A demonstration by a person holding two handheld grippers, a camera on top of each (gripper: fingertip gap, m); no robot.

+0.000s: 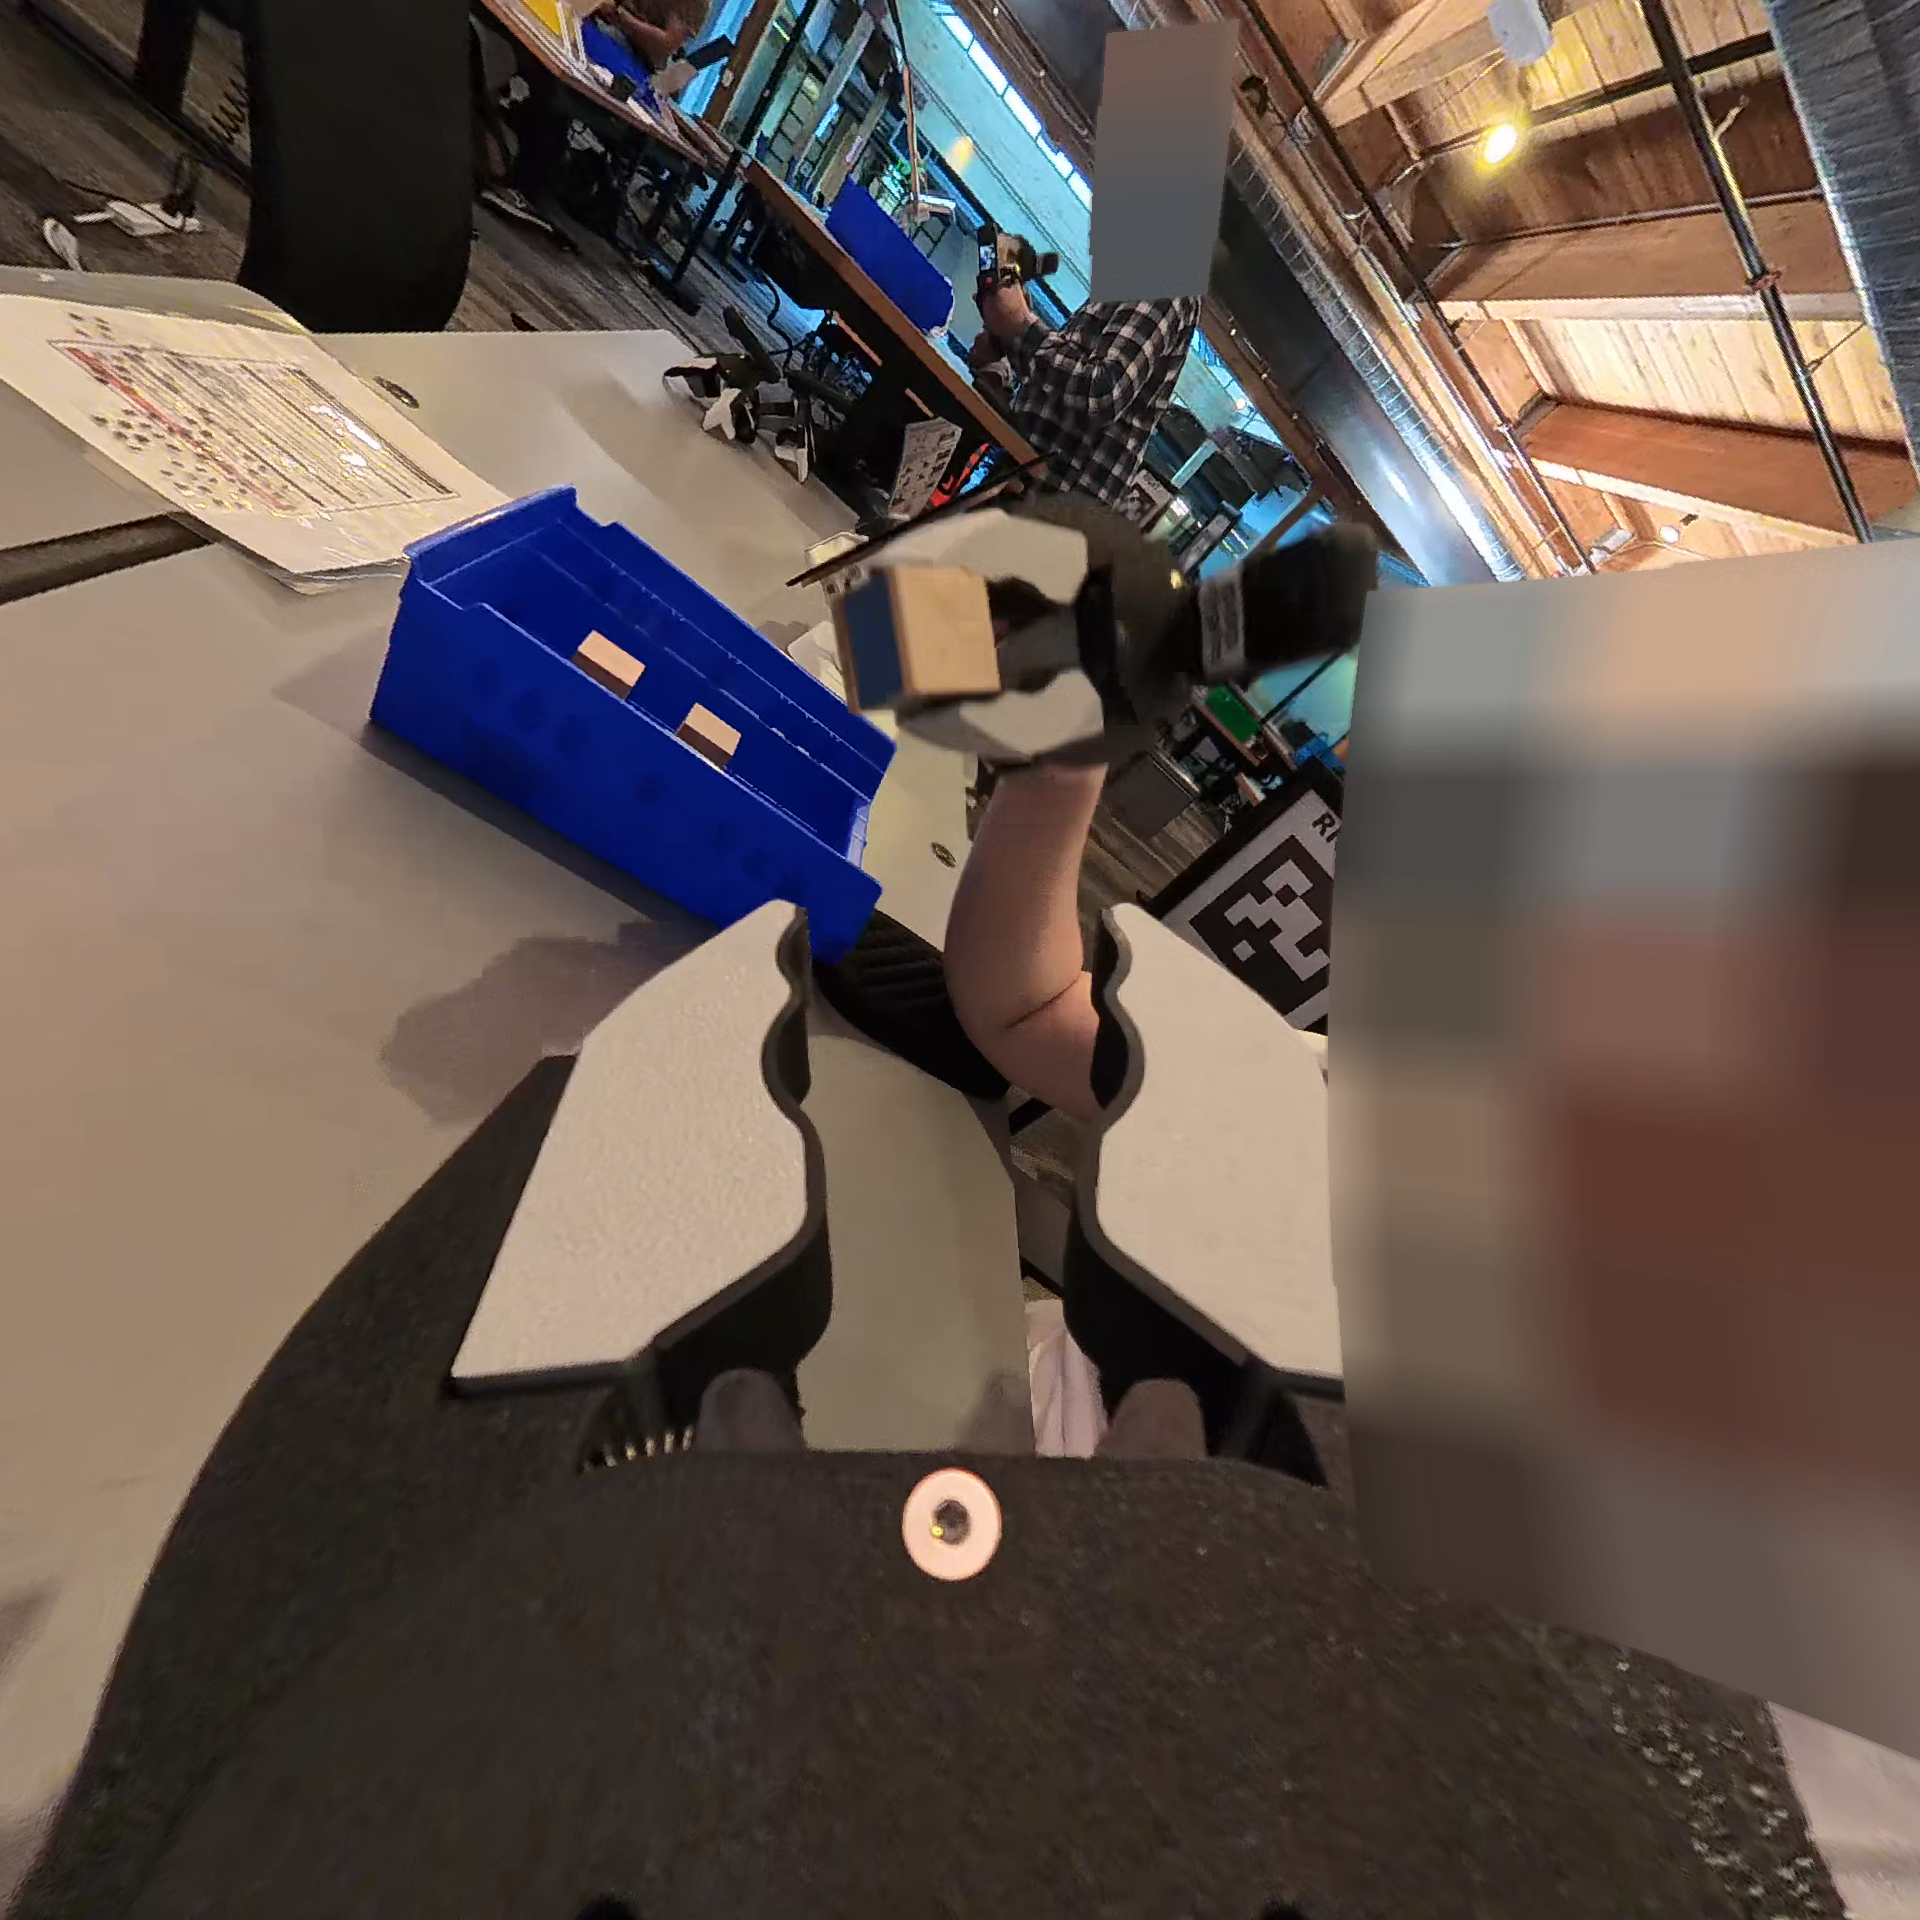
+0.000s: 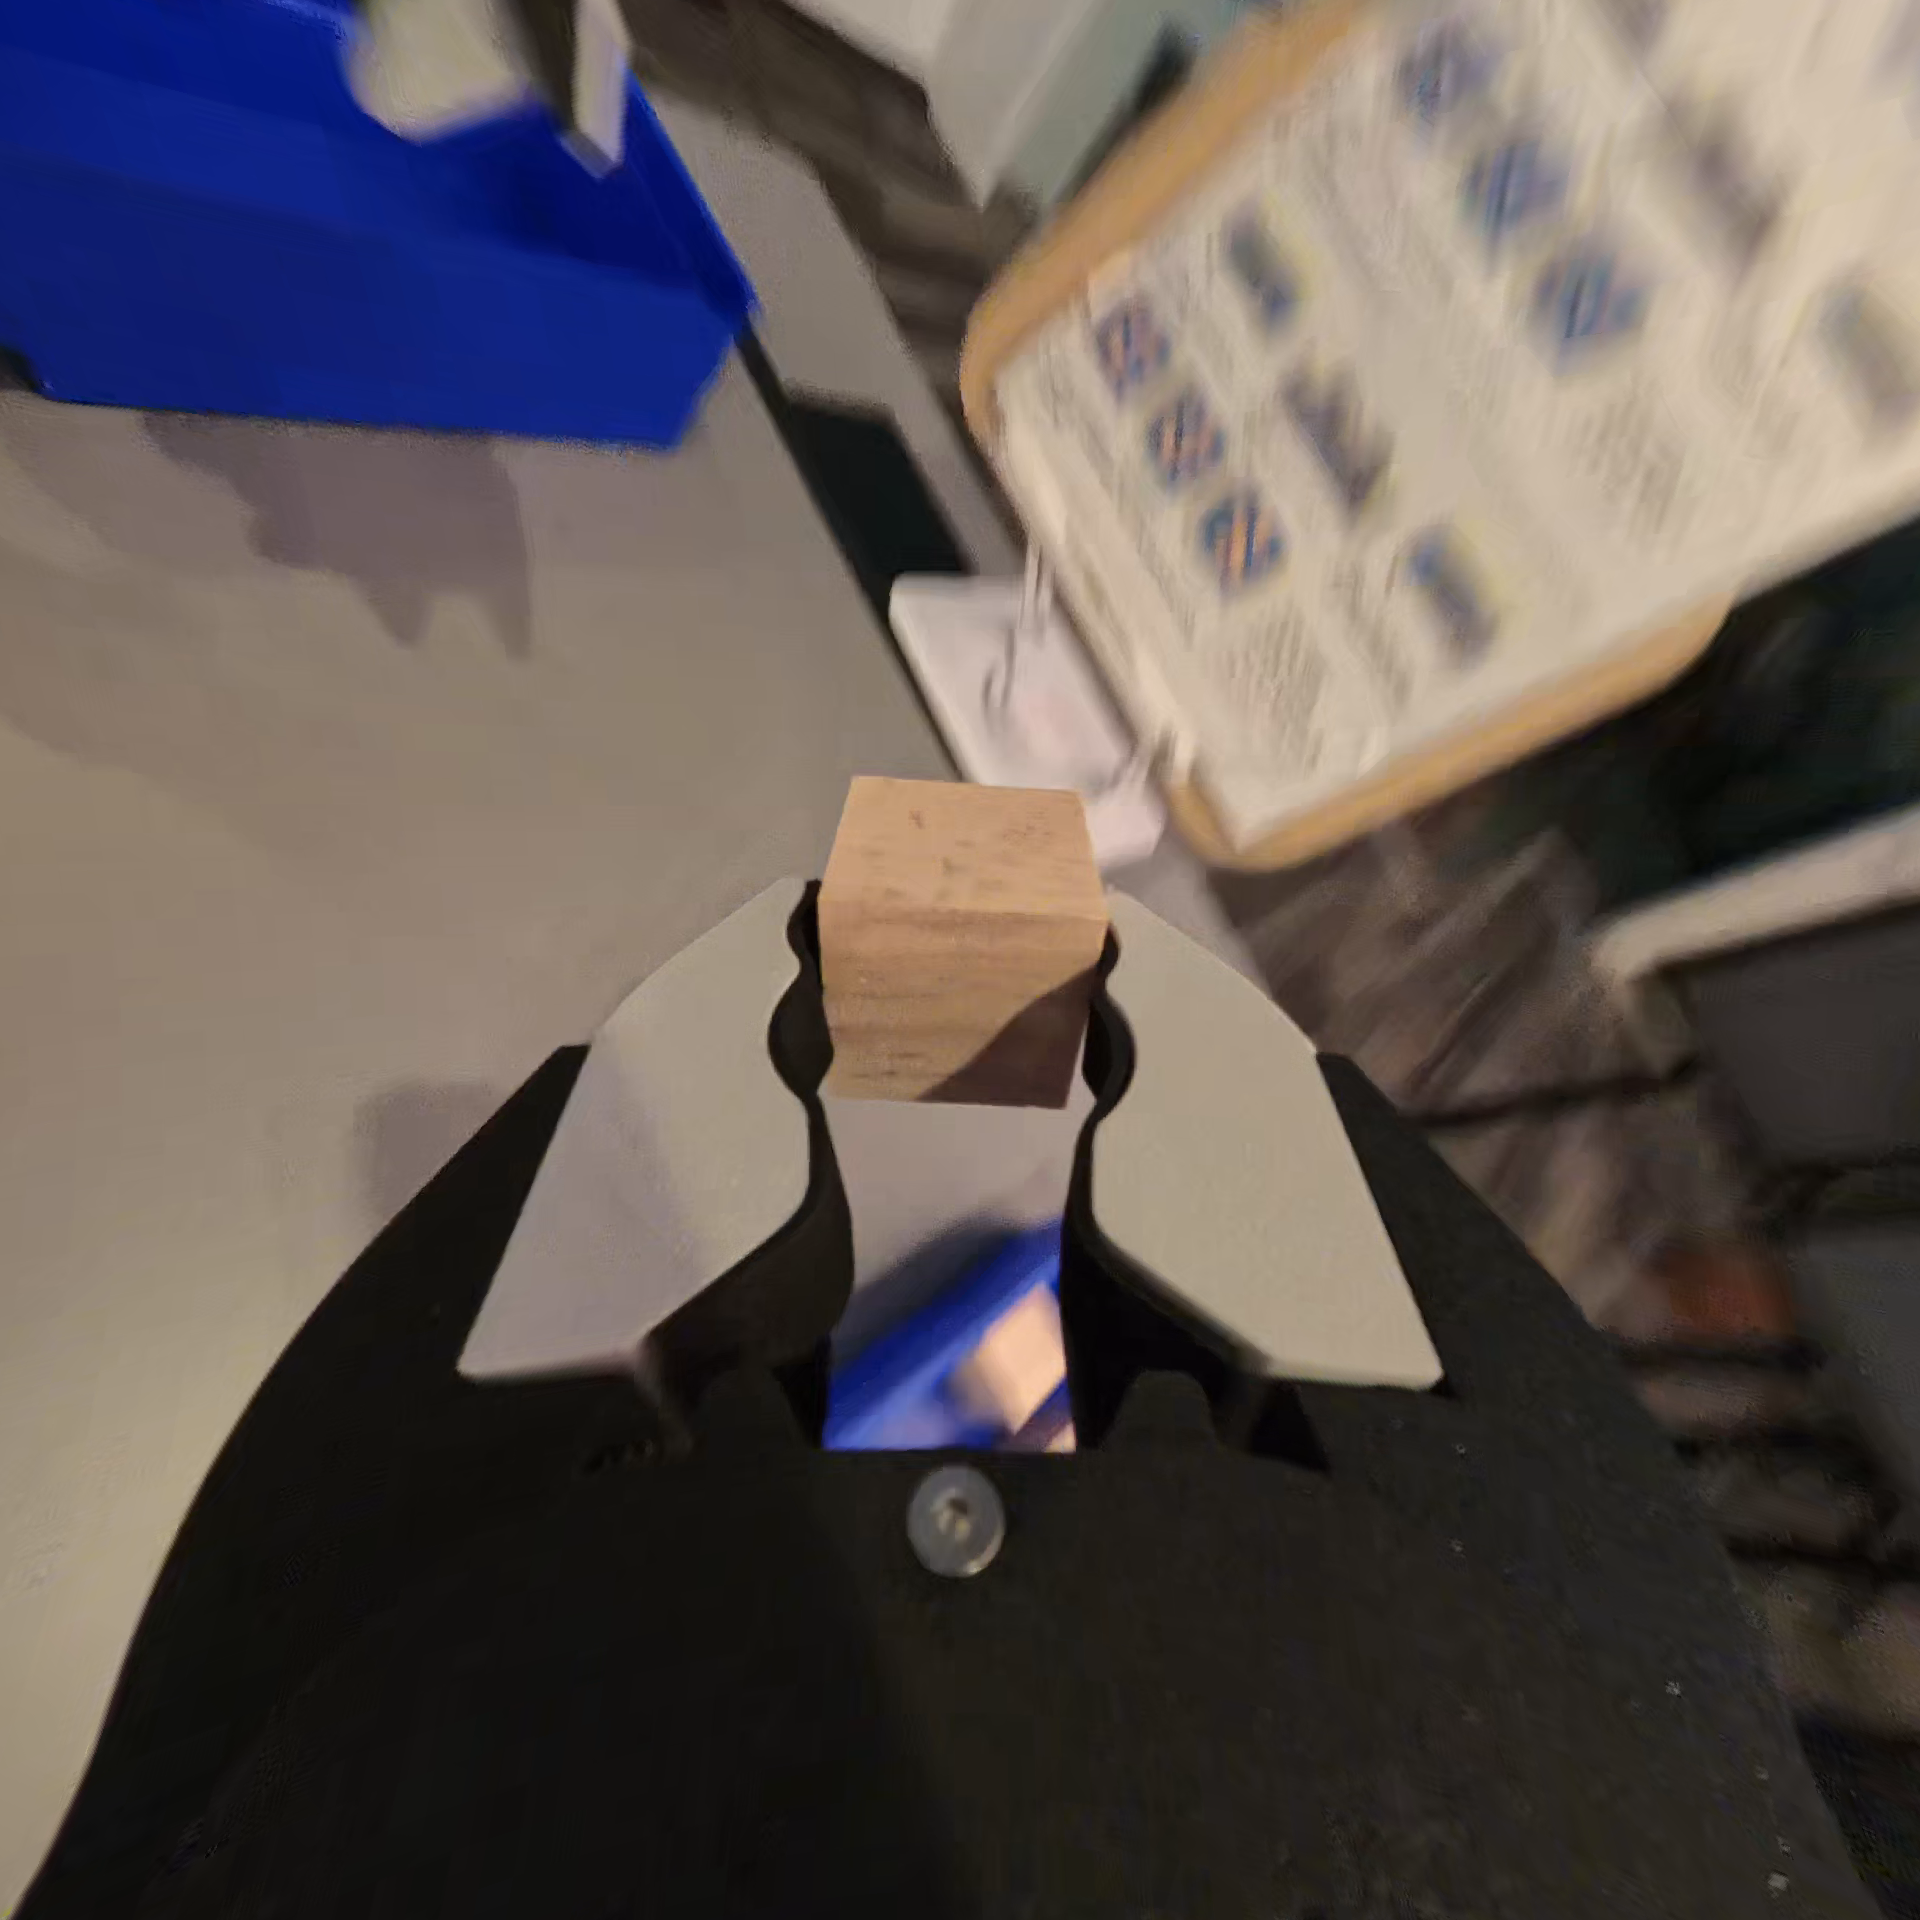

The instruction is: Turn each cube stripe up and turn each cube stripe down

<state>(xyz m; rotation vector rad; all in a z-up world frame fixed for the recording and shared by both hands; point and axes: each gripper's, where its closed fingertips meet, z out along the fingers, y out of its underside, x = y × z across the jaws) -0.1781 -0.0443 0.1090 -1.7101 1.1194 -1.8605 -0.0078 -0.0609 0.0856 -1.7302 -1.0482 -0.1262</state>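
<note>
- Right tool (image 2: 956, 987) is clamped on one wooden cube (image 2: 961, 951), held at the fingertips and lifted clear of the grey surface (image 2: 312, 831).
- In the left wrist view the same cube (image 1: 920, 649) shows a blue face pointing left, toward the blue bin (image 1: 623, 769); I take that face for the stripe, so it sits sideways, neither up nor down.
- Left tool (image 1: 951, 1023) hangs with its jaws spread and nothing between them, near the bin's close corner.
- Two more cubes lie inside the bin, one farther left (image 1: 610, 665) and one nearer right (image 1: 709, 732); only plain wood shows on top of both.
- Right wrist view is motion-blurred; a wood-framed printed board (image 2: 1403, 395) sits off to the right, and a printed sheet (image 1: 239, 436) lies far left on the surface.
- Judgement: step in hand is rotating the held cube before setting it down. Roll the wrist a quarter turn so the blue face ends fully up or down.
- Keep the grip square on the two plain sides; the hold is at the tips, so a fast twist could let it slip.
- Lower it flat and release only once it is seated.
</note>
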